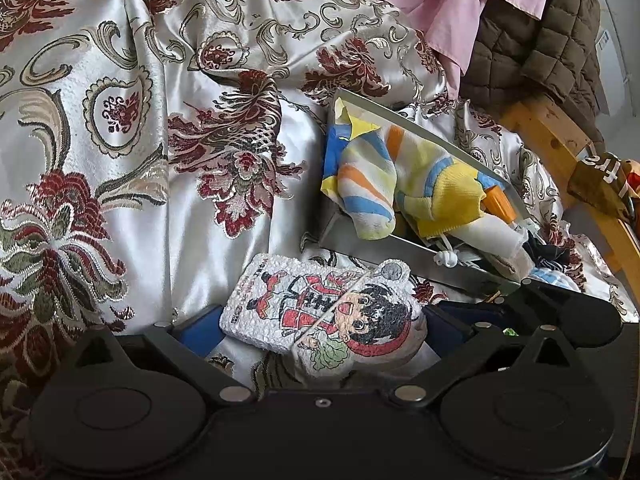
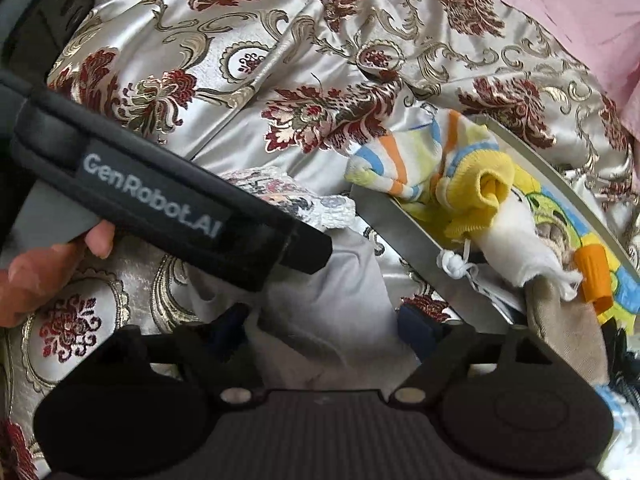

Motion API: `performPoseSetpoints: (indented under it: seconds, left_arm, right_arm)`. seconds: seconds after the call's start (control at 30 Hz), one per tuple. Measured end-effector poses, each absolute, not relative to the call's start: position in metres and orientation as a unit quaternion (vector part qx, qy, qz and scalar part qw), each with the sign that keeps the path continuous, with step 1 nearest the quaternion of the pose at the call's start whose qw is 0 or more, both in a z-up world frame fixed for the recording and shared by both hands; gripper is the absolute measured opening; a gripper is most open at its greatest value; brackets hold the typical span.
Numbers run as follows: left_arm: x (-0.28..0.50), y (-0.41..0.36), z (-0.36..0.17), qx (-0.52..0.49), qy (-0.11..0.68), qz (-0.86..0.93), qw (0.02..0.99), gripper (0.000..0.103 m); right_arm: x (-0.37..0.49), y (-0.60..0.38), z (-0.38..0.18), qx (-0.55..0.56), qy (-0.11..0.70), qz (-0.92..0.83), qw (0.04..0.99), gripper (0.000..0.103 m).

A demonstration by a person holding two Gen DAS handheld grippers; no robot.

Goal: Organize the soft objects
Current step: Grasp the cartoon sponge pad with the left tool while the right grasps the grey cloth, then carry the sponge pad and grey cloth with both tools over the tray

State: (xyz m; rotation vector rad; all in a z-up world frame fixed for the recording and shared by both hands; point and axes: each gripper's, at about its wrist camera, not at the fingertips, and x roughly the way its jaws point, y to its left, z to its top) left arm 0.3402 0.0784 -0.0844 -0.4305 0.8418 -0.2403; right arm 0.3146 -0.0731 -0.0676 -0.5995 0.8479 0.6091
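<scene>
Floral satin bedspread (image 1: 140, 128) — rumpled, pink sheet (image 1: 440, 4) beyond.

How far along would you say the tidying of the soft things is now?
Done: striped socks and other soft pieces already lie in the grey box. In hand: the left gripper holds the cartoon sponge; the right gripper straddles a grey cloth. Both remain unboxed.

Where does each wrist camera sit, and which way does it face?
Left wrist: on the left gripper, looking down along its fingers at a white cartoon-printed foam pad between them, on floral satin bedding.
Right wrist: on the right gripper, looking down at grey cloth; a hand holding the left gripper shows.
Shared: the bedding, a grey tray holding striped socks.
</scene>
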Motion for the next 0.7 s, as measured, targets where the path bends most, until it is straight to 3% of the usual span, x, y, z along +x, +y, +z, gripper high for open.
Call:
performPoseSetpoints:
  seconds: [0.27, 0.47, 0.7]
  left_arm:
    - [0.34, 0.079, -0.085, -0.211, 0.404, -0.115, 0.882, 0.101]
    - [0.34, 0.079, -0.085, -0.21, 0.404, -0.116, 0.883, 0.101]
    - [0.341, 0.081, -0.084, -0.206, 0.402, -0.118, 0.885, 0.101]
  right_arm:
    - [0.308, -0.064, -0.065, -0.313, 0.389, 0.277, 0.821, 0.037]
    - [0.299, -0.061, -0.064, -0.337, 0.381, 0.264, 0.82, 0.021]
    - [0.283, -0.064, -0.056, -0.352, 0.35, 0.237, 0.835, 0.012]
